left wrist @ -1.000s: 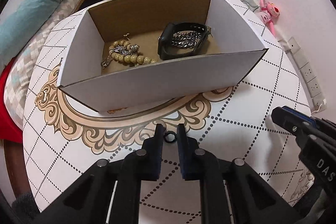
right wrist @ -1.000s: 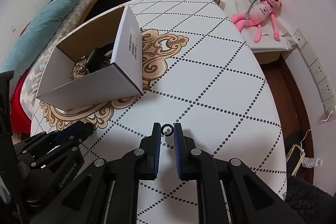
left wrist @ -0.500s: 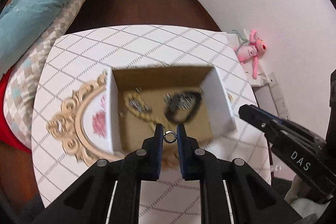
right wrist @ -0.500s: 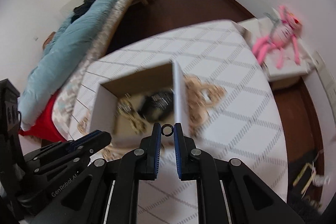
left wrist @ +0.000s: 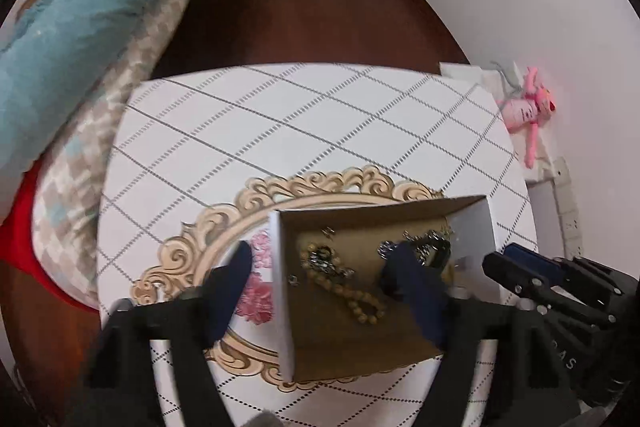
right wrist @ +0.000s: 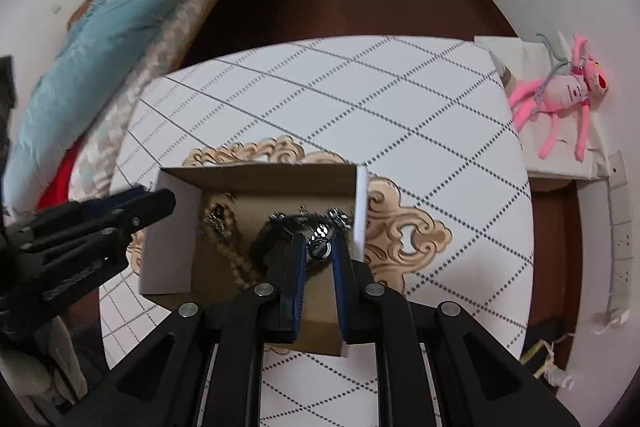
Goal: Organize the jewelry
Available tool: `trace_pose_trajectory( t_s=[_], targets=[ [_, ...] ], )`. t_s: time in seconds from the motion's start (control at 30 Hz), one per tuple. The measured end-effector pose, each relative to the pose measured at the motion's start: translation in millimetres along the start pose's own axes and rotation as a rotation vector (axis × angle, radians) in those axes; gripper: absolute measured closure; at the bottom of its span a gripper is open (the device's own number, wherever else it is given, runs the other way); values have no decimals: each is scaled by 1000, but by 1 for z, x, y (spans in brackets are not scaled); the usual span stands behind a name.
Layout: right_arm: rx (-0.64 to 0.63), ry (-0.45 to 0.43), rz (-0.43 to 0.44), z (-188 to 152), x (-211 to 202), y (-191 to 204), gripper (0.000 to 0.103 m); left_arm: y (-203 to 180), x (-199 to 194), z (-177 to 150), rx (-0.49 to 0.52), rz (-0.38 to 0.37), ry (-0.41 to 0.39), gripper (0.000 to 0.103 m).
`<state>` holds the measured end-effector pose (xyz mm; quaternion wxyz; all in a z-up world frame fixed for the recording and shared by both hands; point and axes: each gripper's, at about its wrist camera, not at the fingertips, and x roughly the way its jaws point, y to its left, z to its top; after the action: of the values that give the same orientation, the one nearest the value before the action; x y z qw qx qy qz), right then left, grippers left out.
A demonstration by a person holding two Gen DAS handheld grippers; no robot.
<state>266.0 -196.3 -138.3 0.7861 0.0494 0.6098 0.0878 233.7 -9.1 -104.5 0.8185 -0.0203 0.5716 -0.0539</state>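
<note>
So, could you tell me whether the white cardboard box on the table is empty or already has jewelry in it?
Not empty. The white cardboard box stands open-topped and holds a tan beaded bracelet, a black strap and a silver chain on its brown floor.

The left claw (left wrist: 320,267) points steeply downward with its jaws spread wide; they have just been opening, and nothing is pinched between them. Its dark blue fingers (left wrist: 230,287) are motion-blurred. In the right wrist view this claw (right wrist: 160,201) reaches in from the left edge. The right claw (right wrist: 319,247) also points steeply down, jaws narrowly parted after opening a little. A small ring (right wrist: 324,249) sits between its tips, though whether the pads press on it is hard to say.
</note>
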Motion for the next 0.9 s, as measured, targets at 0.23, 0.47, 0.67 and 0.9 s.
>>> trace_pose_trajectory(
  t_s=[0.23, 0.47, 0.67, 0.9],
  targets=[
    [-2, -45, -57, -8, -20, -3, 61, 13, -14, -14, -30, 52, -23, 8],
    [-15, -53, -186, -31, -24, -5, 0, 17, -17, -42, -29, 120, -56, 0],
    [-7, -43, -191, -53, -17, -4, 0, 16, -6, -61, -31, 121, -31, 0],
    [-13, -63, -207, -64, -24, 4, 0, 14, -18, -73, -43, 108, -43, 0]
  ],
)
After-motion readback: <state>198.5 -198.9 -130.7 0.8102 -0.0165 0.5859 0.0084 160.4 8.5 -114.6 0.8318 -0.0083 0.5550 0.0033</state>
